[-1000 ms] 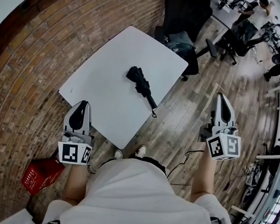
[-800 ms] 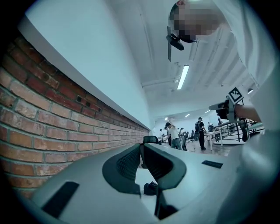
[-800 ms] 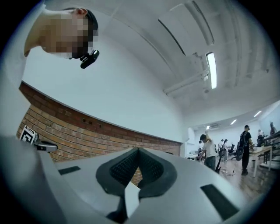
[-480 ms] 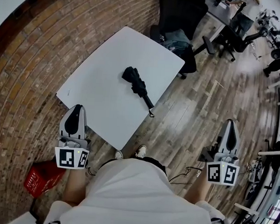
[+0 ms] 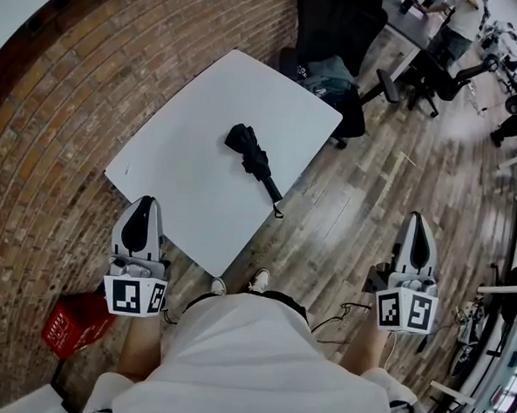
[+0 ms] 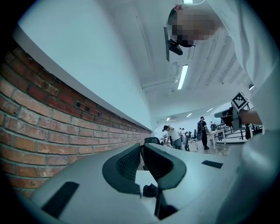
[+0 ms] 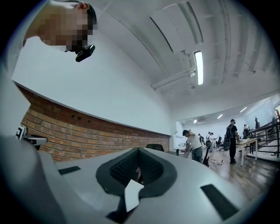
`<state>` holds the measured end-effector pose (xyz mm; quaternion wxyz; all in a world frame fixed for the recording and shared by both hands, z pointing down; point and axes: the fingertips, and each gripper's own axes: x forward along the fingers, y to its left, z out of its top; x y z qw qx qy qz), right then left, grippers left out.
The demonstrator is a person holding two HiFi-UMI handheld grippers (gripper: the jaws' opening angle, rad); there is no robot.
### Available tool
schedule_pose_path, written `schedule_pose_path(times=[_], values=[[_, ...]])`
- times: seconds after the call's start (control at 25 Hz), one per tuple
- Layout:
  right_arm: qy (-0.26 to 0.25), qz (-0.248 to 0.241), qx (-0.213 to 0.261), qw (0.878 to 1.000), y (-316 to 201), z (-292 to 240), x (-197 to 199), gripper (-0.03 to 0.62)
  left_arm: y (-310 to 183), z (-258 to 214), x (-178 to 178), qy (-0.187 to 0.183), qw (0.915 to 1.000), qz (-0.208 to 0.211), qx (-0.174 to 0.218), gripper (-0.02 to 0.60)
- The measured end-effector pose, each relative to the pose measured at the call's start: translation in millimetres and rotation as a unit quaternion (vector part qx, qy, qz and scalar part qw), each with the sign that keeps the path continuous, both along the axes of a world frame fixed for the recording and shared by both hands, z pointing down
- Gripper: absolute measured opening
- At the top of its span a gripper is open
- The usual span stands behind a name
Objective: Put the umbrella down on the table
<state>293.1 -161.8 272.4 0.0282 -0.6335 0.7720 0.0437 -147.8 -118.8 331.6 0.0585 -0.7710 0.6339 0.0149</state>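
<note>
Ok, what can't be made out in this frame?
Umbrella strap end, head view: too small to tell.
Table legs, head view: hidden under the tabletop.
Red box print, head view: too small to read.
Umbrella, right gripper view: hidden behind the right gripper body.

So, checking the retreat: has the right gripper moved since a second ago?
Yes. The right gripper has drawn back toward the person, lower in the head view and farther from the table.

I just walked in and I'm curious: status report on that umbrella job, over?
Jaws shut, holding nothing, on left gripper and right gripper. Folded umbrella lying on white table, clear of both. Nothing in the way.
</note>
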Motion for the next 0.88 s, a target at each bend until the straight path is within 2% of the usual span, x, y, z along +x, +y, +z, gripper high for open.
schedule_pose_path(times=[0.44, 0.88], values=[[0.002, -0.037, -0.004, 0.999, -25.1, 10.4, 1.3, 0.02, 12.3, 3.8, 15.8, -0.011, 0.9995, -0.03, 0.003, 0.046], [0.013, -0.087, -0.02, 0.996, -51.3, 29.6, -17.3, 0.018, 23.8, 10.0, 21.5, -0.016, 0.9979, -0.062, -0.004, 0.046]])
